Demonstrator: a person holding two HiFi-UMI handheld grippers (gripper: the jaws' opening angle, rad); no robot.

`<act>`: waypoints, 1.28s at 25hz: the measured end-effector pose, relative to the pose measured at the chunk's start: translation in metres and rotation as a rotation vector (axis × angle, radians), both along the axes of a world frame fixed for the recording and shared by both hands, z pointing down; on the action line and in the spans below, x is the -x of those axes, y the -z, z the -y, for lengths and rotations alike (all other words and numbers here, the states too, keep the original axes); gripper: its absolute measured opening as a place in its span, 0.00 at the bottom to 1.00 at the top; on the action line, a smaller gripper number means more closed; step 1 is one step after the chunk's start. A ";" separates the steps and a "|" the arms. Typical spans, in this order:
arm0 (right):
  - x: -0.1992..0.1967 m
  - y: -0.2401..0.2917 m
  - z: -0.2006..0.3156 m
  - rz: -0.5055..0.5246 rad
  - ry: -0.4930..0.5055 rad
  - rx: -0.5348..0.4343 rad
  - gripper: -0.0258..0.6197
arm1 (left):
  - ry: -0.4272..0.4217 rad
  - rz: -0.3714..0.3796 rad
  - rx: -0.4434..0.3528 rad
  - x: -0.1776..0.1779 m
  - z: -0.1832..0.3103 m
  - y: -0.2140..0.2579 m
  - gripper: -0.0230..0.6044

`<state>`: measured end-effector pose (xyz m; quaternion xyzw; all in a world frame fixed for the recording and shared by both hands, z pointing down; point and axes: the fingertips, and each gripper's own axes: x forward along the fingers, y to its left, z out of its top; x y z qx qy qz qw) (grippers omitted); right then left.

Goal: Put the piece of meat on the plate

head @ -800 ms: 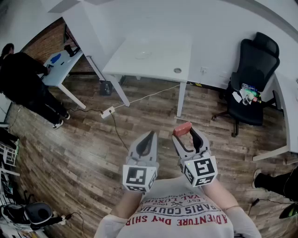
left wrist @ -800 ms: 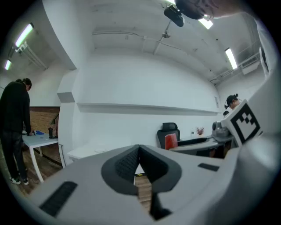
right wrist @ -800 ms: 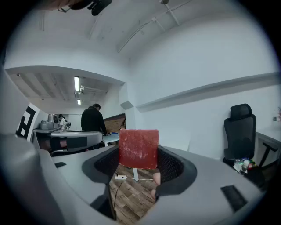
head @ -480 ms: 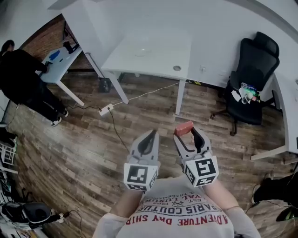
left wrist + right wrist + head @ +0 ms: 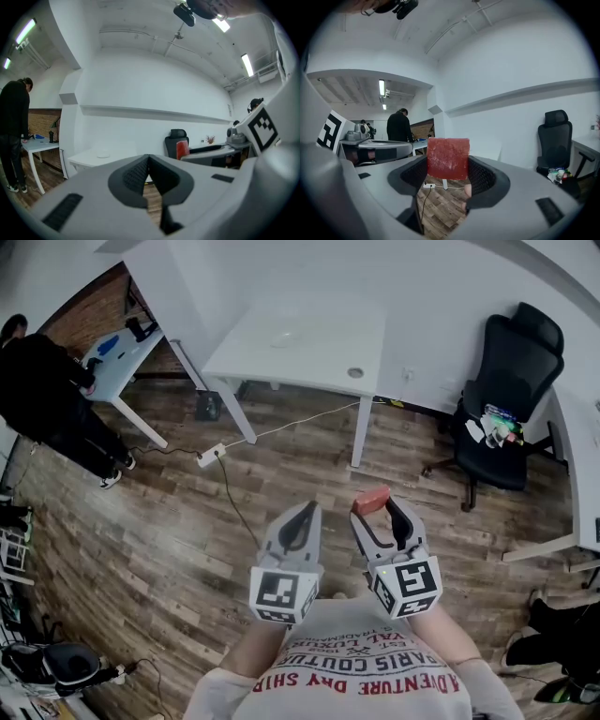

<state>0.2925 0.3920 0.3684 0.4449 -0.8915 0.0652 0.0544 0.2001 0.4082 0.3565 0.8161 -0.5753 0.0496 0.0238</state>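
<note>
Two tools are hovering above the wooden floor point(image 5: 178, 540). Right tool point(image 5: 376, 509) is grasping the red piece of meat point(image 5: 371, 499) between its tips. Left tool point(image 5: 304, 515) is hanging clenched, empty. White plate point(image 5: 103, 154) is lying on the white surface point(image 5: 319, 357) ahead.

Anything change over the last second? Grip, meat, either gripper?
Barely anything. The table and power strip slid slightly up and left in the head view, so the camera drifted a little. Nothing was taken hold of or let go. The right gripper is still shut on the meat; the left gripper is still shut and empty. Both sit about where they were.
</note>
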 end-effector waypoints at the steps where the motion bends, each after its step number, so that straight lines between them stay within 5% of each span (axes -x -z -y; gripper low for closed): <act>1: 0.000 -0.001 0.000 0.001 0.009 0.003 0.47 | 0.000 0.003 0.006 -0.001 0.000 -0.002 0.05; 16: 0.061 -0.031 0.076 -0.017 0.023 0.086 0.47 | 0.036 -0.032 0.070 0.074 0.074 -0.031 0.05; 32: 0.260 -0.005 0.244 -0.021 0.019 0.092 0.47 | -0.014 -0.054 0.061 0.274 0.250 -0.013 0.05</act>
